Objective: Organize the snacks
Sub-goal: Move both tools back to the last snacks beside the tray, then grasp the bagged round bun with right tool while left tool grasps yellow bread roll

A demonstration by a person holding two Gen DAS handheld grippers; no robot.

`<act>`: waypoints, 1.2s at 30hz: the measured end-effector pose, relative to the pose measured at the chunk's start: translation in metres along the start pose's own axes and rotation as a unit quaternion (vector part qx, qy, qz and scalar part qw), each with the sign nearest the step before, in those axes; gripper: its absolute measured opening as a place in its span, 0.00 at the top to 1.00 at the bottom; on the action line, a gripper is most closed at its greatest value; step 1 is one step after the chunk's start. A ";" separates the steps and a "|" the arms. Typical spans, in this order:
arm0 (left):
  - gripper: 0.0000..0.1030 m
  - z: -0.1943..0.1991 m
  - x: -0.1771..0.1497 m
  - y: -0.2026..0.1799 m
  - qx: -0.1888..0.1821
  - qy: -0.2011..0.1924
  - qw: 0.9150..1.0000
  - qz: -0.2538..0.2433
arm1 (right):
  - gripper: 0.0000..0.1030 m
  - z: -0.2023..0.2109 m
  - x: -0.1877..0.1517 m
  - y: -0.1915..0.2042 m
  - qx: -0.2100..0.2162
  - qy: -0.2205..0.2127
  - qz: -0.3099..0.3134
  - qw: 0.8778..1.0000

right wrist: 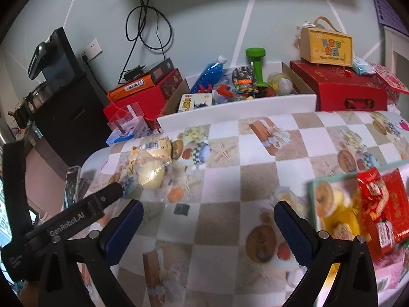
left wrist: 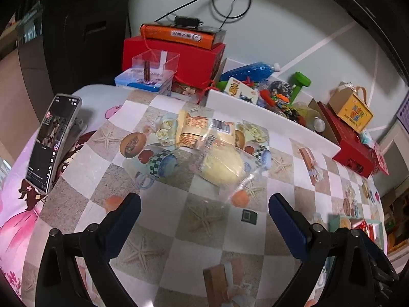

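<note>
Both tongs stand spread wide and hold nothing: the left tongs hang over the checkered surface just short of the clear bread bag, the right tongs hover above bare cloth with the green tray of red packets just beside their right finger. Taking the bread bag as the mark, the white-walled box full of snacks lies just beyond it, and a phone leans well to its left.

A likely slip: the bag's film is loose and slick, so a pinch on its tail could let the rolls slide or crush them; a sweep left could knock the phone.

Only the right wrist view shows the tray's contents and the left tongs reaching the bag; only the left shows the bag's printed labels clearly.
</note>
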State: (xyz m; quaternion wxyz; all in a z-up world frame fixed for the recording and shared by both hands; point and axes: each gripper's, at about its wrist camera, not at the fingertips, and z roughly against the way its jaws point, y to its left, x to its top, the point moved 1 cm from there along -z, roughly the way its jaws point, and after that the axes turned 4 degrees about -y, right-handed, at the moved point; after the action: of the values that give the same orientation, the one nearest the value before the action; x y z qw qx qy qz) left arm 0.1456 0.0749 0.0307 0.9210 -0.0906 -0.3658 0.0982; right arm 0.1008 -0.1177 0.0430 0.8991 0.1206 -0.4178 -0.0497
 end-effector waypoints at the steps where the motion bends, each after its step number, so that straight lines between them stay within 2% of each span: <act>1: 0.03 -0.002 0.003 0.001 -0.003 0.001 1.000 -0.001 | 0.00 -0.003 0.003 0.002 0.002 0.000 0.000 1.000; 4: 0.03 -0.009 0.012 0.004 -0.015 -0.003 1.000 -0.019 | 0.00 -0.016 0.010 0.010 0.009 0.000 0.004 1.000; 6: 0.03 -0.014 0.020 0.009 -0.008 -0.010 0.999 -0.030 | 0.00 -0.025 0.015 0.016 0.010 -0.001 0.010 1.000; 15: 0.03 -0.043 0.046 0.039 -0.009 -0.016 0.999 -0.030 | 0.00 -0.075 0.024 0.038 0.017 0.016 0.024 0.999; 23: 0.03 -0.072 0.055 0.051 -0.002 -0.005 1.000 -0.026 | 0.00 -0.117 0.021 0.060 0.022 0.032 0.054 0.998; 36: 0.03 -0.087 0.054 0.065 0.012 0.000 1.000 -0.008 | 0.00 -0.155 0.007 0.087 0.042 0.059 0.075 0.995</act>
State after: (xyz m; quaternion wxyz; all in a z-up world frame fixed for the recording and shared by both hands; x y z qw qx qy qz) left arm 0.2364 0.1429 -0.0120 0.9229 -0.0768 -0.3653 0.0949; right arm 0.2225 -0.0082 -0.0260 0.9177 0.1295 -0.3732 0.0425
